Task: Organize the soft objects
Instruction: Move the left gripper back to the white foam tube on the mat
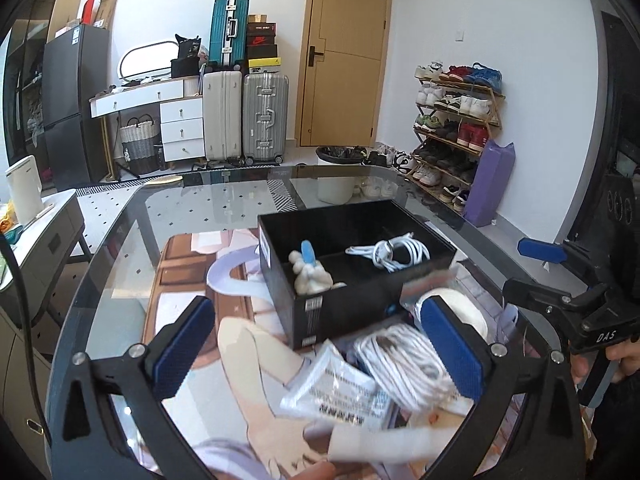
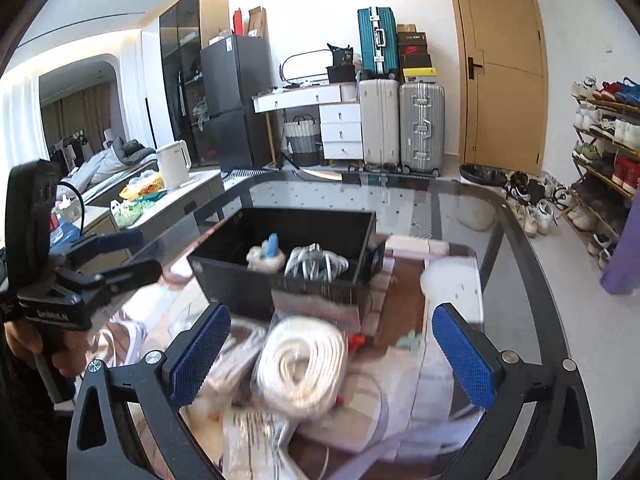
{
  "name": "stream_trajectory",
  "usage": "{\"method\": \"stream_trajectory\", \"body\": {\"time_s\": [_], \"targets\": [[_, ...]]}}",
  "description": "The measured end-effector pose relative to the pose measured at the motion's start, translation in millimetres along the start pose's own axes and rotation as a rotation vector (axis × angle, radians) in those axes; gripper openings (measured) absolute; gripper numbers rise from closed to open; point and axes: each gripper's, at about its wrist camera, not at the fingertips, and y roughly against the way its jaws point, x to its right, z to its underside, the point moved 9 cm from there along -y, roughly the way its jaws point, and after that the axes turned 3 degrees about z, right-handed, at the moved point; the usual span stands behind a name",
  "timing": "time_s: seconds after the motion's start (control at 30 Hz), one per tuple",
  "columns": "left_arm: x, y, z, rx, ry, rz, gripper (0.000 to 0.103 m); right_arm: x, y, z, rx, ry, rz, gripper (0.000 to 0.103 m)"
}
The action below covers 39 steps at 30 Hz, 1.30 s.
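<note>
Both hand-held grippers, left (image 1: 318, 350) and right (image 2: 332, 354), gape empty; next, centre jaws over white coiled cable (image 2: 302, 364), pinch mid-bundle, lift into black cardboard box (image 2: 224, 276).

The table (image 1: 120, 240) had a glossy, transparent glass top that mirrored the room, bordered by a dark smooth rim. A printed mat (image 1: 188, 264) lay on it — smooth, with a low sheen. The black box (image 1: 352, 312) near the table's middle looked like matt cardboard, with a printed label on its near corner. The coiled cable (image 1: 394, 254) inside was white, smooth plastic-sheathed cord. The coil of white cord (image 2: 300, 364) at the near edge sat in clear, crinkled, shiny plastic film. The left gripper (image 1: 320, 350) and right gripper (image 2: 332, 354) had matt black plastic frames, bright metal screw heads and blue pads (image 2: 198, 354) — finely ribbed, rubbery.
</note>
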Motion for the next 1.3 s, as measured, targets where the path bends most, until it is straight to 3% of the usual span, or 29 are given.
{"method": "stream_trajectory", "body": {"time_s": [0.5, 0.97, 1.3], "targets": [[11, 16, 29, -0.03, -0.026, -0.007, 0.103, -10, 16, 26, -0.082, 0.083, -0.006, 0.102], [23, 11, 56, -0.114, -0.063, 0.04, 0.103, -27, -14, 69, -0.258, 0.175, -0.072, 0.102], [27, 3, 68, -0.176, -0.097, 0.068, 0.103, -41, -27, 87, -0.308, 0.198, -0.123, 0.102]]}}
